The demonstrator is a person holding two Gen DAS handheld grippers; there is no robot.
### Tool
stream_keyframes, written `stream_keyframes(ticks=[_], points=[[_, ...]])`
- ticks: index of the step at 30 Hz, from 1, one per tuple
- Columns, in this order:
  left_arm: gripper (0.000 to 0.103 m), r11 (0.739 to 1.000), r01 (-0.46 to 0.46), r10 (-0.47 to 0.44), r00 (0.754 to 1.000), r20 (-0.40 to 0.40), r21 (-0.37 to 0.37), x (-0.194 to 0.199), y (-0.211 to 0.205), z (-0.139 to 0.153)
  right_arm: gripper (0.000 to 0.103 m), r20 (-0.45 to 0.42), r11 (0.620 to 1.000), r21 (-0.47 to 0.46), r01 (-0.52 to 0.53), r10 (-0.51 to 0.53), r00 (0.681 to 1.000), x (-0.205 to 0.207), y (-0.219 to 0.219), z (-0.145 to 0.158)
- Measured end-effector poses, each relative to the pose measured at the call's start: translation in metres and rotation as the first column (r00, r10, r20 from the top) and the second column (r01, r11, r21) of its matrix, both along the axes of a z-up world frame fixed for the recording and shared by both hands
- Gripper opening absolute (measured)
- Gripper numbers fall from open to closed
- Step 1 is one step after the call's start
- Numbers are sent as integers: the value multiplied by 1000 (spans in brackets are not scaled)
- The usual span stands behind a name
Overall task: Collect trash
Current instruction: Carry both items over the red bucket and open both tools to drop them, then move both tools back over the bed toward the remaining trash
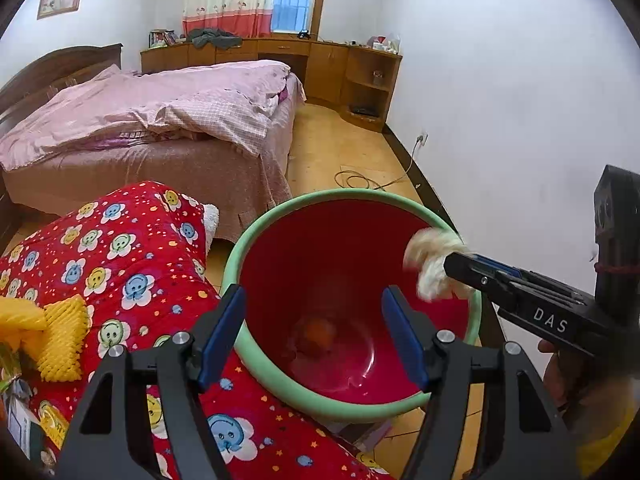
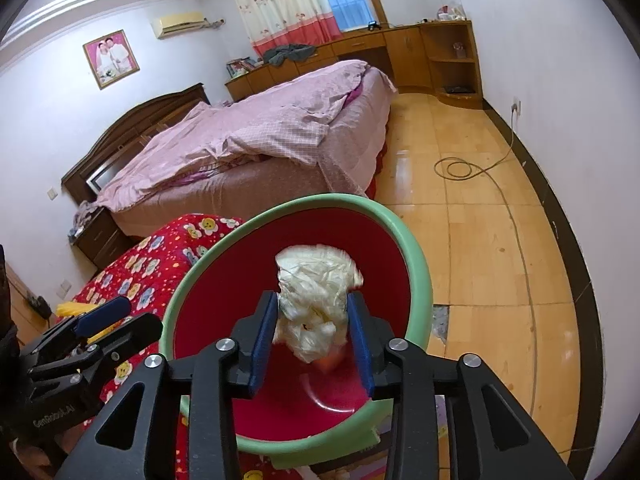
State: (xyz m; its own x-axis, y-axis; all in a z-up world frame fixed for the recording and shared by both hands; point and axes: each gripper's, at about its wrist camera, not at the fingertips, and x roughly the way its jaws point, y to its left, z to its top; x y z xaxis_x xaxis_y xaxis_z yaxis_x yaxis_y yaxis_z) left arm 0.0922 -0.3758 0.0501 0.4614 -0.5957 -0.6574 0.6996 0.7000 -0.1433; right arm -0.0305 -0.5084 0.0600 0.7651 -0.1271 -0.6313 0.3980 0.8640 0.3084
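Note:
A red bin with a green rim (image 1: pixel 276 216) stands beside the red flowered quilt; it also shows in the right wrist view (image 2: pixel 418 264). An orange piece of trash (image 1: pixel 320 330) lies at its bottom. My right gripper (image 2: pixel 316 332) is shut on a crumpled white plastic wad (image 2: pixel 316 284) and holds it over the bin's mouth; the wad (image 1: pixel 430 264) sits above the bin's right rim in the left wrist view. My left gripper (image 1: pixel 314 332) is open and empty, its jaws spread over the bin's near rim.
A red flowered quilt (image 1: pixel 120 264) lies left of the bin, with yellow foam netting (image 1: pixel 60 336) on it. A bed with pink covers (image 1: pixel 160 120) stands behind. A coiled cable (image 2: pixel 460 168) lies on the wooden floor by the right wall.

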Motion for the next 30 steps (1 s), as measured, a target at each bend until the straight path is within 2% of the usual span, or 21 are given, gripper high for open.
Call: stream_keyframes(ticks=[17,23,27,30], points=[[70,994,-100,100,995,-14,-44,-12,60,29,41,67,1000,-8,-22,22,998,-28,38,35],[70,987,-153,153,988,-5,-47,-21,89,43,46,94,999,-10,-43,43,995,-36,59,50],[70,981,-184,185,983,1,-56,-28,114,52,55,106,997,-9,-70,71,992,-39,79,61],[70,976,-212,213,977,16,-47,-34,132,56,55,120,995,-2,-95,94,988,-40,96,67]])
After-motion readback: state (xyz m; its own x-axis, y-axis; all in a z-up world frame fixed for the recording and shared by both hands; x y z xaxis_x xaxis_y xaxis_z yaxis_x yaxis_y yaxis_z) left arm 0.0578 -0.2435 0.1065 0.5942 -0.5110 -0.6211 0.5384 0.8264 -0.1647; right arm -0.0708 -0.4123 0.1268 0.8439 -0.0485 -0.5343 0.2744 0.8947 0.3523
